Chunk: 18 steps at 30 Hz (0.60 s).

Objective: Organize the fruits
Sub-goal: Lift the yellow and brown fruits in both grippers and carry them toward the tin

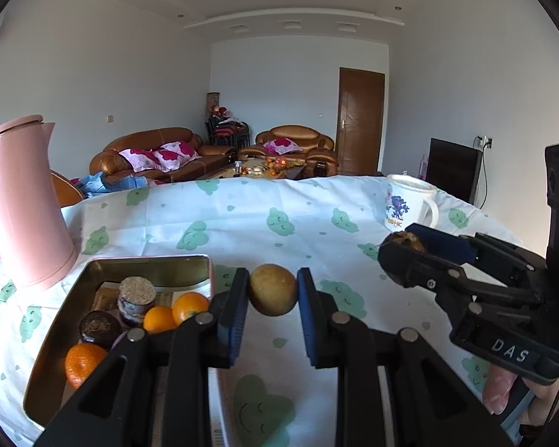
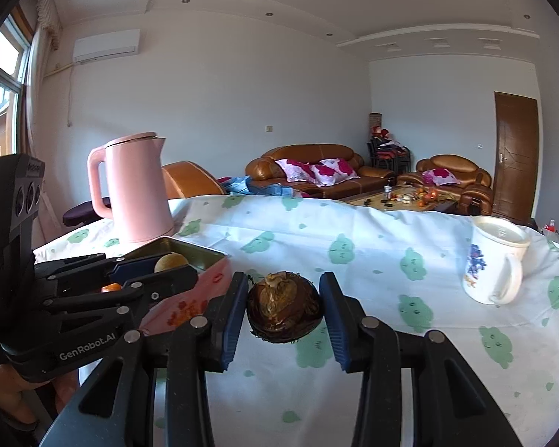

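Fruit (image 1: 273, 289) between left tongs (image 1: 273, 294)

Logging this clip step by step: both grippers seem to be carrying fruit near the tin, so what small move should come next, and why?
Probably carry the left gripper leftward over the tin and release there. It is clamped on the yellowish fruit just right of the tin's rim, and the oranges already lie inside. The right gripper holds the dark brown fruit farther away.

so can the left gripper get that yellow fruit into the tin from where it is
Probably yes. The left gripper holds the yellow fruit just right of the open tin, with nothing between them. The tin already holds oranges, but bare floor remains.
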{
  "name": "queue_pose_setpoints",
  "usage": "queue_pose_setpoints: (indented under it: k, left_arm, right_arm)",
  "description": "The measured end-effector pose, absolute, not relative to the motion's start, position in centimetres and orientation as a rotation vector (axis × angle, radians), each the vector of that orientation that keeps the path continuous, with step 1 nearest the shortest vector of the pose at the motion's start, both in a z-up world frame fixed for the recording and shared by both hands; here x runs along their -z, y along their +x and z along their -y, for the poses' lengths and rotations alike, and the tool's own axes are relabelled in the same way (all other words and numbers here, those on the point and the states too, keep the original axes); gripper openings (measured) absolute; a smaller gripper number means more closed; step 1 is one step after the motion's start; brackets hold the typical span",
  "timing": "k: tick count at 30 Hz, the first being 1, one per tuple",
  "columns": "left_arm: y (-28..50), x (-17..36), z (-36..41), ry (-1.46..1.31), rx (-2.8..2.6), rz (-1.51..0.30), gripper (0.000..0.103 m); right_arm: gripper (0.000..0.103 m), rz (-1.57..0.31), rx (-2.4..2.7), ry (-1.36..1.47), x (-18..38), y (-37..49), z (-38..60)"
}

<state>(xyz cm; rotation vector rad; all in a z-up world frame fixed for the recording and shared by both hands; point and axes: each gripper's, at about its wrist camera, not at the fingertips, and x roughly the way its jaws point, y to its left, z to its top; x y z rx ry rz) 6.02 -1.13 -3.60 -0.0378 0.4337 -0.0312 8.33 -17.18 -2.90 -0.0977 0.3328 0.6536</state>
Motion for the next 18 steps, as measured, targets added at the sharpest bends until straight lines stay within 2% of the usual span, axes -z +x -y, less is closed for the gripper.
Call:
queue_pose_setpoints:
  k: [18]
  left_arm:
    - [3.8,2.8,-3.5,-0.061,-0.043,-0.446,0.027]
  right_arm:
    - [0.042,-0.337,-0.770,-0.125,2.1,7.4,12.3]
